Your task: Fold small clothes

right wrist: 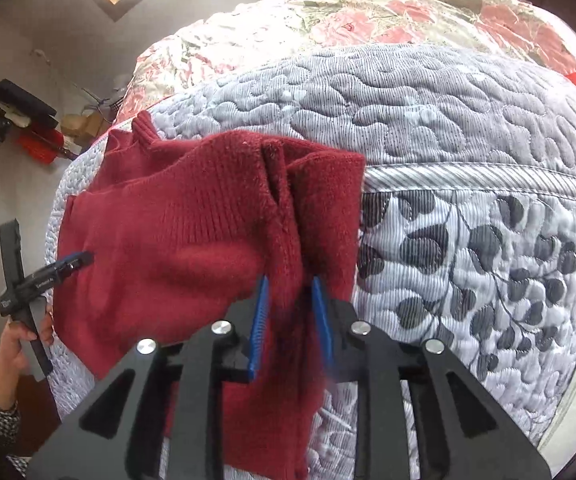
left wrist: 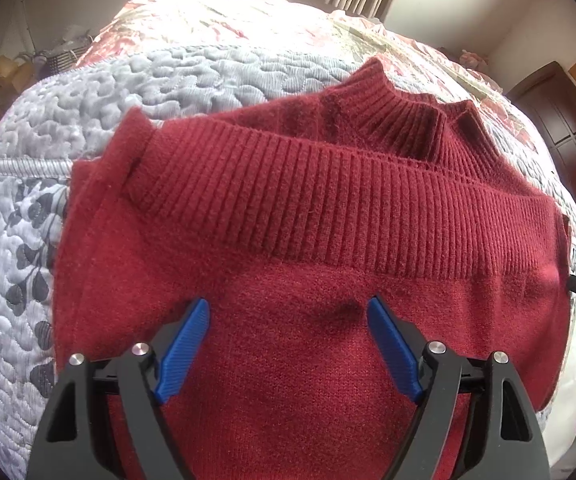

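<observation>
Left wrist view: the left claw [left wrist: 288, 312] is spread wide, blue ribbed pads above the dark red knitted sweater [left wrist: 328, 208] lying folded on the grey quilted bedspread [left wrist: 192, 76]; ribbed hem and collar show toward 12 o'clock.

Right wrist view: the right claw [right wrist: 290, 300] pinches a sweater fold; its lower edge is hidden. A hand [right wrist: 20, 340] holds the left claw at 9 o'clock.

A grey quilt [right wrist: 428, 120] with dark leaf print covers the near bed. Farther off lies a pink floral cover [right wrist: 388, 12]. A dark door [left wrist: 568, 128] stands far right.
</observation>
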